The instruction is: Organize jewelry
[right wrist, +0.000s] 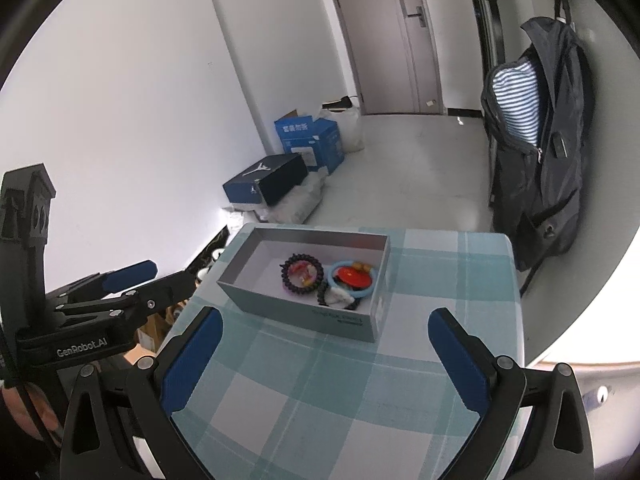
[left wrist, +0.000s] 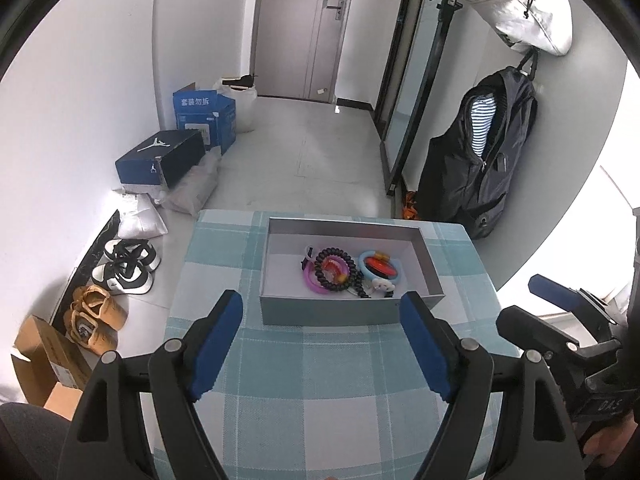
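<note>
Over on the far left by the wall there's my usual floor clutter: a cardboard box point(left wrist: 38, 356), tan shoes point(left wrist: 93, 316), black-and-white sneakers point(left wrist: 128, 266), and further back a dark blue shoe box point(left wrist: 160, 156) with a brighter blue carton point(left wrist: 204, 114) behind it. Coming in from there, my left gripper point(left wrist: 322, 346) is up over the near part of the checked tablecloth point(left wrist: 328, 384), blue pads spread wide, nothing between them, just cloth showing in the gap. Straight ahead of it sits the grey box point(left wrist: 328, 312) with no lid, on the cloth toward the far edge of the table. All the jewelry is piled in the right half of that box: a black beaded bracelet point(left wrist: 334, 270) lying over a purple ring point(left wrist: 316, 284), then a light blue ring point(left wrist: 378, 264) with something red and orange inside it, and a small white piece point(left wrist: 382, 285) at the front; the left half of the box is bare white floor. My right gripper point(right wrist: 326, 360) hangs over the cloth on the near side too, its pads also wide apart with nothing in them, and the box is just beyond its tips. Further right, a dark backpack point(left wrist: 476, 160) hangs against the wall with striped fabric showing in its open top, and a white bag point(left wrist: 524, 4) hangs above it.
</note>
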